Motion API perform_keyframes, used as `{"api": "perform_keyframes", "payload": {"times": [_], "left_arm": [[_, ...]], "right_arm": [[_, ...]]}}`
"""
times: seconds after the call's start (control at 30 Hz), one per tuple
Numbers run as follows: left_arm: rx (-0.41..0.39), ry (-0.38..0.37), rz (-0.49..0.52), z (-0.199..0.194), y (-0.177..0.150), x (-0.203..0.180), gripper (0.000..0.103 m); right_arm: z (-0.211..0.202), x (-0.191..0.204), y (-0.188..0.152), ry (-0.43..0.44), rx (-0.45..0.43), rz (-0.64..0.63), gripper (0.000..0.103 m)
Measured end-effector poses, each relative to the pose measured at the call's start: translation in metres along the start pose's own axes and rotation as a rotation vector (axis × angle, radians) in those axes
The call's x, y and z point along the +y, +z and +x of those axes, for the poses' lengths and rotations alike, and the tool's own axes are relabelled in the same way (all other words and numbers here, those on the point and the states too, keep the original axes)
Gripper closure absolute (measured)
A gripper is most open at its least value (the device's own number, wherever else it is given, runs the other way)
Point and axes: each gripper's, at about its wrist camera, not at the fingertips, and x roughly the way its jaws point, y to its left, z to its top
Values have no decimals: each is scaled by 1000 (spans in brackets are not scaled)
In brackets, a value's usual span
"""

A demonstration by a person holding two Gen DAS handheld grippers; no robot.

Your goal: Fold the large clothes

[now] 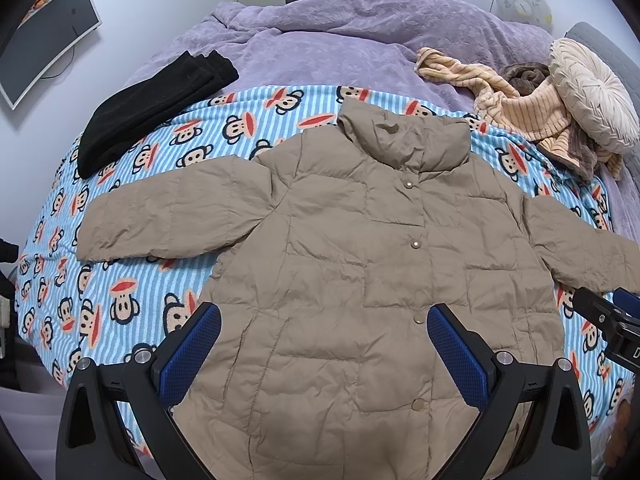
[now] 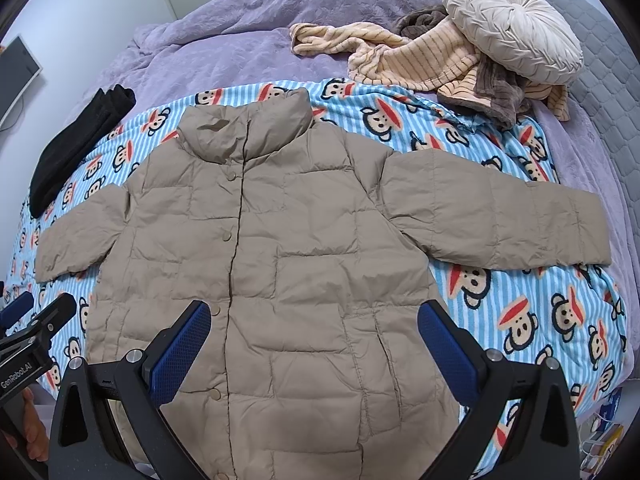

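A beige puffer jacket [image 1: 344, 264] [image 2: 280, 248] lies flat and buttoned on a blue striped monkey-print blanket [image 1: 120, 292] [image 2: 520, 300], collar away from me, both sleeves spread sideways. My left gripper [image 1: 324, 324] hovers open above the jacket's lower front, blue pads wide apart with nothing between them. My right gripper [image 2: 314, 320] is likewise open above the lower hem area. Each gripper shows at the edge of the other's view: the right gripper [image 1: 608, 320] and the left gripper [image 2: 32, 328].
A folded black garment [image 1: 152, 108] [image 2: 76, 144] lies at the blanket's far left. A heap of striped peach and brown clothes [image 1: 520, 100] [image 2: 424, 64] and a round cream cushion [image 1: 592, 92] [image 2: 512, 28] sit at the far right on a purple bedspread [image 1: 340, 40] [image 2: 240, 32]. A monitor [image 1: 44, 40] hangs left.
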Motion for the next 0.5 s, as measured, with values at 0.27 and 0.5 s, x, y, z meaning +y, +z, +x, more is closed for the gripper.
{"api": "perform_keyframes", "payload": {"times": [0.27,0.5], "left_arm": [[8,-2,0,6,1,0,0],[32,-27,-10,18,-1,6,0]], "right_arm": [[2,2,1,0,3,0,0],[2,-1,-4,28,21,10,0]]}}
